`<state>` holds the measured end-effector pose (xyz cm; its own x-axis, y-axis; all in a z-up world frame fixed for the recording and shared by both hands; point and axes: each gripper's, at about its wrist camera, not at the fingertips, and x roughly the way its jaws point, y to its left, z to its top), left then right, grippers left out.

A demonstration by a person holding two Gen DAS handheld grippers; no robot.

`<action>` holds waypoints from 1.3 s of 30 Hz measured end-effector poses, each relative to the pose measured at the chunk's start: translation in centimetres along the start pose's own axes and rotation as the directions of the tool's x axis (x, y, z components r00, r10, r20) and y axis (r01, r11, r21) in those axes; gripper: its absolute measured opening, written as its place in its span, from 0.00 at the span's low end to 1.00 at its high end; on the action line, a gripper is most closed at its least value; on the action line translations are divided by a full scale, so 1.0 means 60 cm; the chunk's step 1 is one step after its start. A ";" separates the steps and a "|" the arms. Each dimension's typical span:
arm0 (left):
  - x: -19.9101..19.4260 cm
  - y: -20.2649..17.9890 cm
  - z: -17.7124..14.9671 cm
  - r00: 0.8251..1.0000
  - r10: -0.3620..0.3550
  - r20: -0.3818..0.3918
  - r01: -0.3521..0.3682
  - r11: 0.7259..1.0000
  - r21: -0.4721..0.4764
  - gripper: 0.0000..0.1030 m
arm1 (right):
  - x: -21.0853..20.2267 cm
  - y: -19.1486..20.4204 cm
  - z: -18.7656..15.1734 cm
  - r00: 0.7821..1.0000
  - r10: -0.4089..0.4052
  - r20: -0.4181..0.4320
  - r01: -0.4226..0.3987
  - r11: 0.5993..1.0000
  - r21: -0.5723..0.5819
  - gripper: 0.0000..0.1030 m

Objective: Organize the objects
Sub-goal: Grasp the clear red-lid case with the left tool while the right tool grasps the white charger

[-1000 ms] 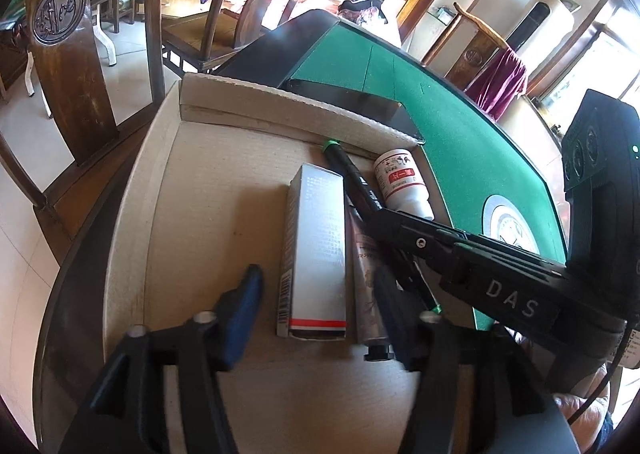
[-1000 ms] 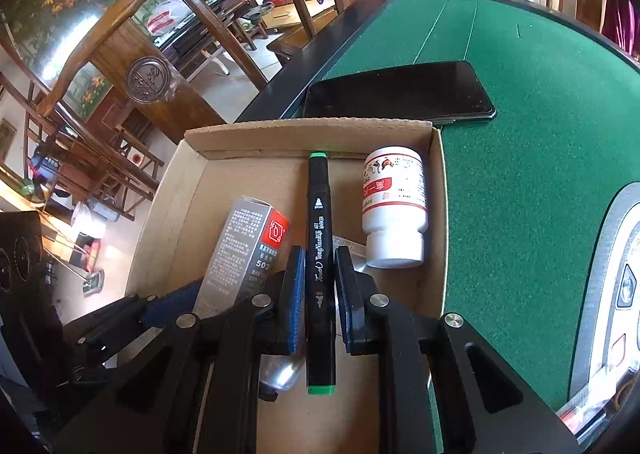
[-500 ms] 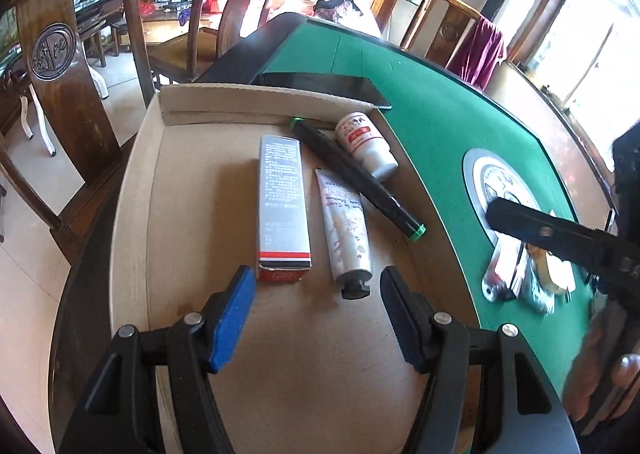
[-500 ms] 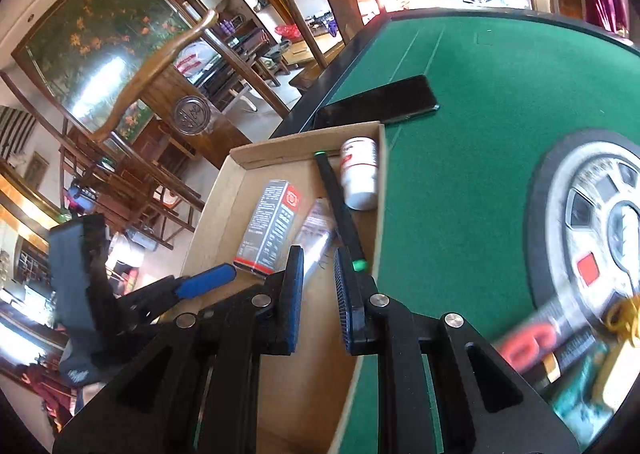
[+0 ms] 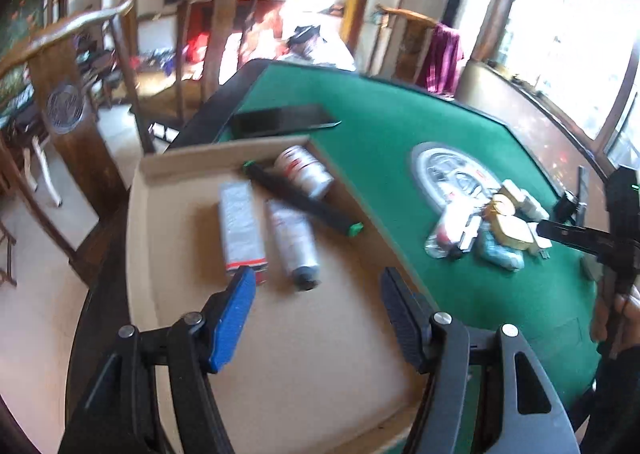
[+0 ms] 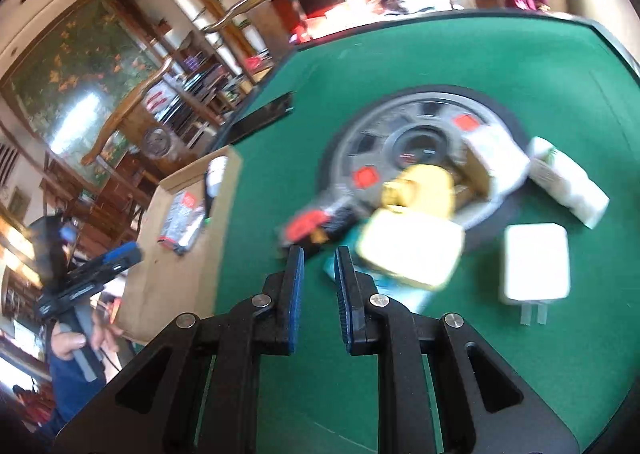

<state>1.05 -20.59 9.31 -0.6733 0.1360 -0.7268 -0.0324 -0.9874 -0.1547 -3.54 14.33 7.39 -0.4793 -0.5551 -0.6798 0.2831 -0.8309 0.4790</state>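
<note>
A shallow cardboard box lies at the table's left edge. In it lie a grey carton, a silver tube, a black marker with green ends and a white pill bottle. My left gripper hovers open and empty over the box's near part. My right gripper is empty, its jaws a narrow gap apart, above the green felt just short of a blurred pile of objects: a yellow item, a pale yellow box and a red and black item.
A white charger plug and a white packet lie right of the pile. A round control panel sits at the centre of the green table. A black phone lies behind the box. Wooden chairs stand at the left.
My right gripper let go of the black marker, which now lies in the box, and swung right to the pile. My left gripper pulled back and lifted.
</note>
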 end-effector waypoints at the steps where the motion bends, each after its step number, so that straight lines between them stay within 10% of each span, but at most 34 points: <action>1: -0.006 -0.024 0.004 1.000 -0.026 0.013 0.025 0.999 0.024 0.63 | -0.007 -0.022 0.002 1.000 -0.007 0.008 0.007 1.000 0.021 0.16; 9: 0.072 -0.188 0.051 0.986 -0.154 -0.062 0.162 0.974 0.159 0.65 | -0.044 -0.154 0.013 0.996 -0.074 0.055 0.065 0.986 0.151 0.22; 18: 0.257 -0.218 0.092 0.951 -0.062 -0.302 0.109 0.984 0.141 0.65 | -0.079 -0.214 0.020 0.992 -0.096 0.086 0.077 0.976 0.202 0.22; 33: 0.302 -0.237 0.097 0.956 0.023 -0.291 0.027 0.986 0.166 0.65 | -0.075 -0.195 0.011 0.995 -0.051 0.083 0.033 0.978 0.207 0.22; 39: 0.314 -0.280 0.077 0.941 0.086 -0.327 0.023 0.949 0.313 0.65 | -0.074 -0.194 0.009 0.996 -0.053 0.075 0.036 0.977 0.208 0.22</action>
<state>-14.50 -1.82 1.33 -0.3944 0.0698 -0.9163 -0.2772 -0.9597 0.0462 -5.17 26.50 5.13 -0.5544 -0.5062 -0.6606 0.0864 -0.8245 0.5593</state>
